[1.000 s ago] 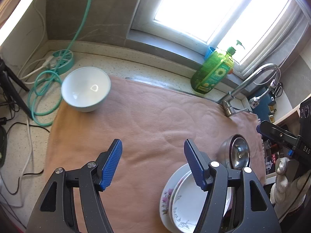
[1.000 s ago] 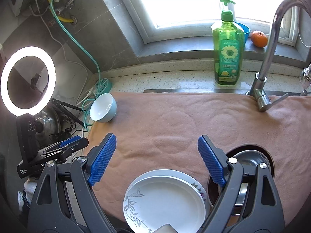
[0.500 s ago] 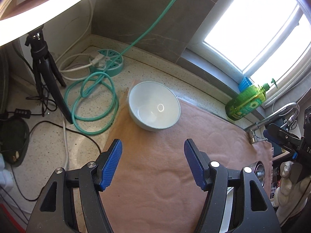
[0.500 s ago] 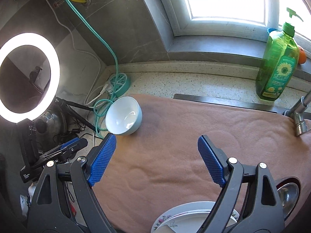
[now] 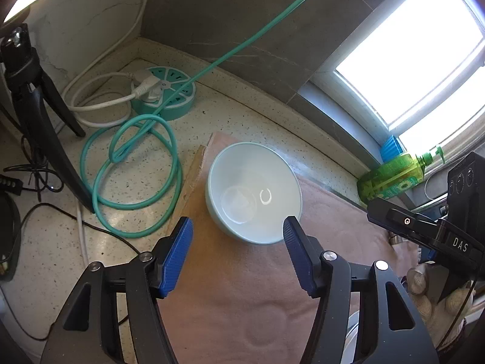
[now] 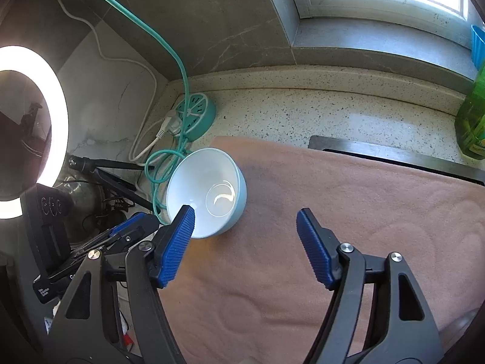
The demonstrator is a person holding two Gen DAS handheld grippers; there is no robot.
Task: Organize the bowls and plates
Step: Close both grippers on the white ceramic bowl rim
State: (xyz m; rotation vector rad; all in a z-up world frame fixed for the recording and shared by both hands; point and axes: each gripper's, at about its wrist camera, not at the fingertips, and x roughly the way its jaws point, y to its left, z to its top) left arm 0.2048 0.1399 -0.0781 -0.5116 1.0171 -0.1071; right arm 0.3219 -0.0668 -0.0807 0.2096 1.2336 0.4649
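Note:
A pale blue-green bowl [image 5: 253, 192] [image 6: 209, 191] stands upright and empty on the left corner of a pink towel [image 5: 257, 297] [image 6: 333, 212]. My left gripper [image 5: 236, 227] hovers just in front of it, its jaws closing. The right fingertip overlaps the near rim, but neither pad presses the bowl. My right gripper [image 6: 245, 215] hangs to the bowl's right, also closing. Its left fingertip overlaps the near rim and only towel shows between its fingers. A sliver of white plate rim [image 5: 352, 336] peeks out at the bottom of the left wrist view.
Left of the towel lie a round teal power strip [image 5: 165, 97], a coiled teal hose [image 5: 136, 166], black tripod legs [image 5: 39, 115] and loose cables. A ring light [image 6: 45, 127] glows at far left. A green soap bottle [image 5: 391, 179] and a steel sink edge [image 6: 394, 154] are at the right.
Both grippers have swung left and sunk toward the bowl, which now looms close. The plates, steel bowl and tap have slid out of view. Both pairs of jaws stand narrower than before.

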